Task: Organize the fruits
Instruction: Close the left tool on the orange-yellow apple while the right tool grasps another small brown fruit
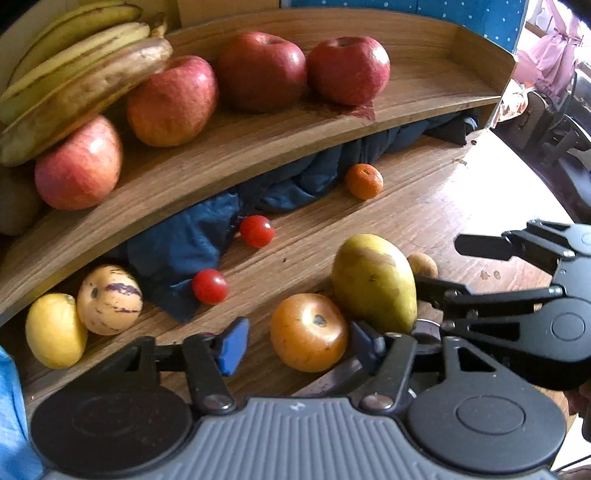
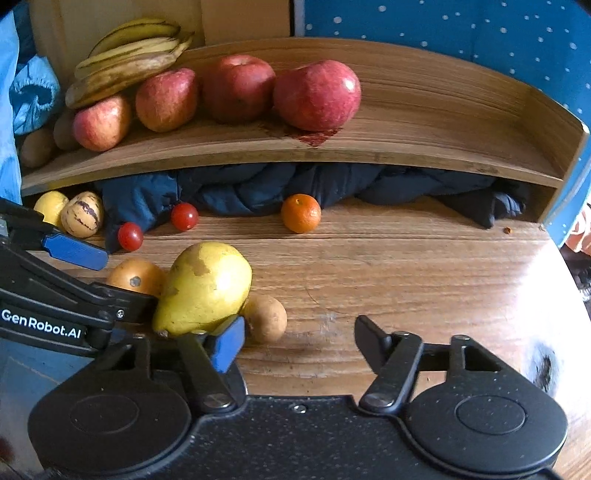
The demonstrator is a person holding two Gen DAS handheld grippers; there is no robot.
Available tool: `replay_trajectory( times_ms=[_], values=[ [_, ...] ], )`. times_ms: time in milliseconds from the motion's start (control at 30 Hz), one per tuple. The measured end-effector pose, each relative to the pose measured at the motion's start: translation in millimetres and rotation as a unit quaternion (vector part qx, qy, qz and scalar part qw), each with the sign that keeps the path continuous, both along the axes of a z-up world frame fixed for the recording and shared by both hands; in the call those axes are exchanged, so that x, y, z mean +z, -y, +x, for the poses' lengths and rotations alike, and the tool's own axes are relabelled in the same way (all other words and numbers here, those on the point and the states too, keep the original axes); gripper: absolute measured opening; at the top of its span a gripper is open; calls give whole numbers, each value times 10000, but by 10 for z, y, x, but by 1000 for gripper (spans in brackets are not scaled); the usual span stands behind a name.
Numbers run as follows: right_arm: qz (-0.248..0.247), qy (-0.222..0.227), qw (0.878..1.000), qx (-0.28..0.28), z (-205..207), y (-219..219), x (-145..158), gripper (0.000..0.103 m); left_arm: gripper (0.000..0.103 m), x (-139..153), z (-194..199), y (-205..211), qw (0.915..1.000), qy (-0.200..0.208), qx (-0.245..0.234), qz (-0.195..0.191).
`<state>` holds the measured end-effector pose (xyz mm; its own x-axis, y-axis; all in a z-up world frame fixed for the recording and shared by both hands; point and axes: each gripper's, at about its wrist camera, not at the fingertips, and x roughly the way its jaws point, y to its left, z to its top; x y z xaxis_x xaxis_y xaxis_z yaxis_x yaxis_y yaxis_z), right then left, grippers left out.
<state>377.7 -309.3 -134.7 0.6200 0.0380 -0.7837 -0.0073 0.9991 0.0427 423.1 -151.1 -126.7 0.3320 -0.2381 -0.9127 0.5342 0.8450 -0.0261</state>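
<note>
Wood grain runs across the desk [image 2: 424, 266], and a curved wooden shelf [image 2: 424, 122] stands along its far edge against a blue dotted wall [image 2: 461, 26].

On the shelf, in the upper left of both views, a bunch of bananas [image 1: 77, 74] leans over the first of four red apples [image 1: 79, 164], which sit in a row running right. A dark blue cloth [image 2: 258, 188] is stuffed under the shelf. At the lower left of the gap a lemon [image 1: 53, 330] touches a pale fruit with purple stripes [image 1: 109, 300]. Two cherry tomatoes [image 1: 256, 231] lie by the cloth's edge, and a small orange [image 2: 301, 213] sits alone further right, just in front of the cloth.

Near the bottom centre of the left view, the left hand-held gripper [image 1: 295, 343] stands about half open around an orange-coloured tomato [image 1: 308, 331]; whether its blue pads press the fruit I cannot tell. Touching that tomato on its right is a yellow-green pear [image 1: 373, 282], with a small brown fruit [image 2: 266, 317] just behind it.

The right hand-held gripper [image 2: 299, 339] is also about half open with nothing between its fingers; its left blue pad [image 2: 227, 345] sits against the base of the pear, the brown fruit just beside it.
</note>
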Motion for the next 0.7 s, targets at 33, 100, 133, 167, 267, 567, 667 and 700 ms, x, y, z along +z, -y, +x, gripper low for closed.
replay_trajectory(
  times_ms=[33, 100, 133, 167, 267, 567, 667, 700],
  values=[
    [-2, 16, 10000, 24, 18, 2, 6, 61, 56, -15, 6, 3, 10000, -26, 9, 8],
    [19, 21, 10000, 75, 49, 4, 13, 59, 54, -38, 21, 0, 10000, -54, 40, 16],
    [22, 13, 9999, 103, 67, 3, 13, 58, 53, -42, 27, -10, 10000, -59, 57, 19],
    [26, 4, 9999, 131, 81, 1, 11, 56, 52, -44, 33, -18, 10000, -67, 69, 10],
    [75, -41, 9998, 205, 104, -3, 5, 47, 51, -41, 43, -42, 9999, -81, 96, -32],
    [203, -130, 9994, 249, 80, -48, -39, 27, 50, -24, 22, -99, 9996, -133, 202, -127],
    [257, -97, 9994, 191, 43, -43, -42, 27, 49, 1, -15, -116, 9995, -123, 247, -157],
    [273, -87, 9994, 173, 25, -42, -40, 27, 49, 9, -28, -117, 9995, -117, 251, -158]
  ],
)
